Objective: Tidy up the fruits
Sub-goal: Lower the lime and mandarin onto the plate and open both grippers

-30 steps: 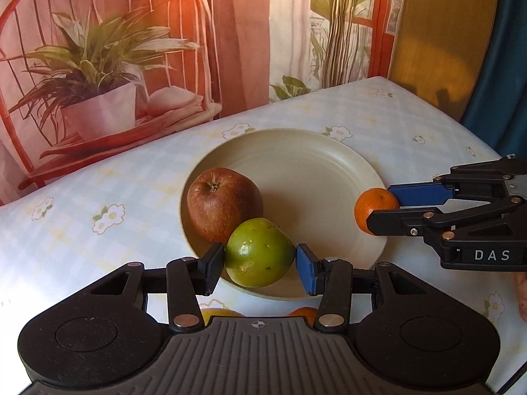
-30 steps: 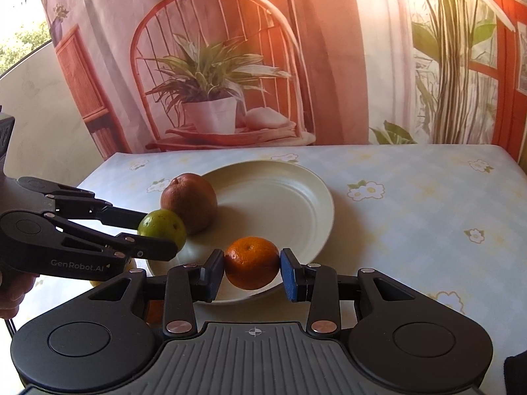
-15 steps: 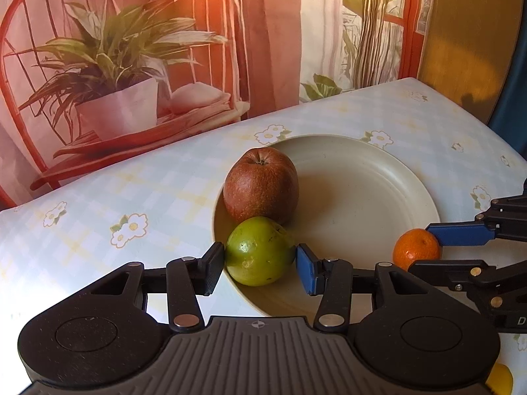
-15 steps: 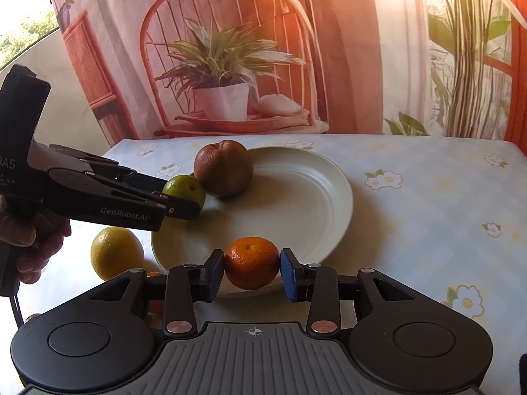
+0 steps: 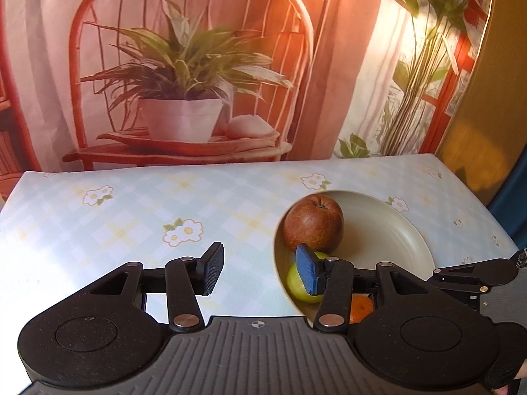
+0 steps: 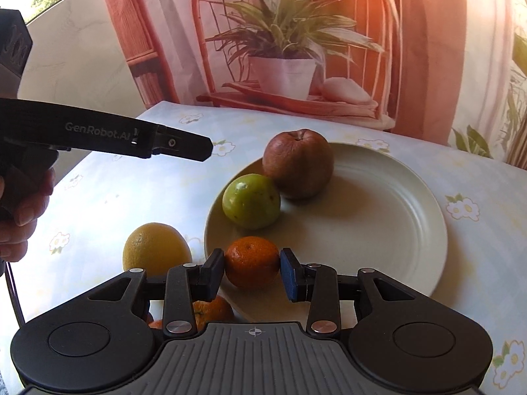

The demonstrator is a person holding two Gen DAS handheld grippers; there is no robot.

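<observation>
A cream plate (image 6: 378, 214) holds a red apple (image 6: 298, 163) with a green fruit (image 6: 252, 200) touching it at the plate's left side. My right gripper (image 6: 252, 268) is shut on a small orange (image 6: 252, 260), held over the plate's near rim. My left gripper (image 5: 258, 273) stands open with nothing between its fingers, over bare tablecloth just left of the plate (image 5: 388, 230). In the left wrist view its blue pad partly hides the green fruit (image 5: 298, 283); the red apple (image 5: 314, 223) sits behind it. In the right wrist view the left gripper (image 6: 204, 148) reaches in from the left, above the table.
A yellow citrus fruit (image 6: 156, 250) lies on the flowered tablecloth left of the plate. Another orange (image 6: 210, 311) lies partly hidden under my right gripper. A person's hand (image 6: 19, 217) holds the left gripper. A printed backdrop rises behind the table's far edge.
The left gripper has let go of the green fruit, which now rests on the plate by the apple, and has drawn off to the left. The right gripper still grips the orange, nearer the plate.
</observation>
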